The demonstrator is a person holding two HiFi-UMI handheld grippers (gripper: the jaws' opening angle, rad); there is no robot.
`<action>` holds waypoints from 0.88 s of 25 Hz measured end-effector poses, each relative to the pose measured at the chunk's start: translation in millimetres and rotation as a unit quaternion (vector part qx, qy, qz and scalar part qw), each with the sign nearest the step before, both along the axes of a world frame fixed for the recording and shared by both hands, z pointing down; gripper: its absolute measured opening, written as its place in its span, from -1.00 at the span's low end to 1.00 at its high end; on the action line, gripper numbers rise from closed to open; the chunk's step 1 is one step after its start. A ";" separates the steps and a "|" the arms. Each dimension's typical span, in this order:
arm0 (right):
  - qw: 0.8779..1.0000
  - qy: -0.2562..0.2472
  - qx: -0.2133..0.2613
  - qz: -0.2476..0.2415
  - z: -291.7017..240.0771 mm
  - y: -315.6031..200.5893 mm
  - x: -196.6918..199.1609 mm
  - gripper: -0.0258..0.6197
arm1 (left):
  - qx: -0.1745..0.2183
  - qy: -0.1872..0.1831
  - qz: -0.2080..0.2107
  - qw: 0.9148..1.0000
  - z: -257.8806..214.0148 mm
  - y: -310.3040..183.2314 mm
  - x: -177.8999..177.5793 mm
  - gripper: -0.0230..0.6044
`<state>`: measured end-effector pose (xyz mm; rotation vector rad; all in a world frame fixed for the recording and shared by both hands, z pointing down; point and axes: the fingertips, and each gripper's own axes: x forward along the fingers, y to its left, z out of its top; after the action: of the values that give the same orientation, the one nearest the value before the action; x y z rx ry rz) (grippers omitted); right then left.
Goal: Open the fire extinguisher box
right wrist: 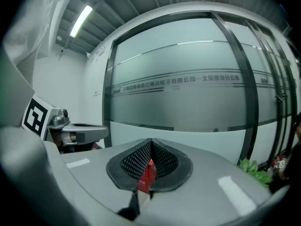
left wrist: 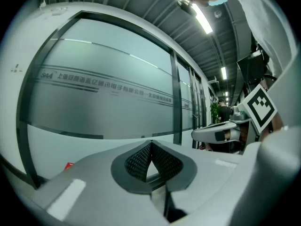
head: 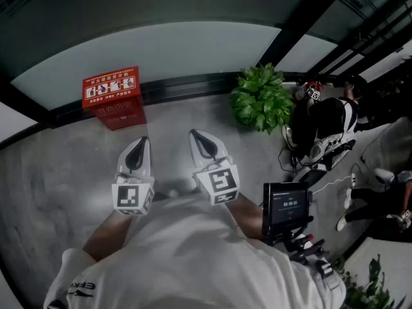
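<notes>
Head view: left tongs (head: 142,141) and right tongs (head: 195,134) both clenched empty, box (head: 113,97) well ahead on the floor (head: 58,172).

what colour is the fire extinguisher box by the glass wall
Red, with white pictogram panels on its lid. The fire extinguisher box shows best in the head view.

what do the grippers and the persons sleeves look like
The left gripper and right gripper are pale grey tapered shells, dark teardrop insets, black mesh-textured pads. Each carries a white cube with black square markers. White short sleeve with dark print.
</notes>
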<state>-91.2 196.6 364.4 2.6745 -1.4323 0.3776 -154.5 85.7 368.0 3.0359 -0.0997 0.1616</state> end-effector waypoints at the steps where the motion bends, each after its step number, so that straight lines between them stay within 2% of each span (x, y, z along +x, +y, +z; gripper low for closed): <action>1: 1.000 -0.001 0.001 -0.003 0.8 -2.6 4.0 -0.88 | 0.000 -0.001 -0.004 1.000 0.9 -2.6 3.2 -0.92; 4: 1.000 -0.004 0.002 -0.016 7.7 -12.7 30.0 -0.88 | 0.002 -0.004 -0.018 1.000 7.4 -11.4 26.6 -0.92; 12: 0.995 -0.017 0.001 -0.098 28.5 -41.4 145.3 -0.88 | 0.010 -0.022 -0.100 0.995 21.4 -31.4 128.2 -0.92; 16: 0.990 -0.020 0.000 -0.140 35.4 -52.6 201.1 -0.88 | 0.020 -0.027 -0.145 0.989 20.5 -37.7 173.7 -0.92; 22: 0.978 -0.029 -0.008 -0.208 51.1 -79.8 251.2 -0.88 | 0.027 -0.051 -0.210 0.976 31.1 -47.3 208.1 -0.92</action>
<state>160.0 116.8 415.5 2.2804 -1.9360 0.4269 53.6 38.4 399.1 2.9725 -0.7565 0.2804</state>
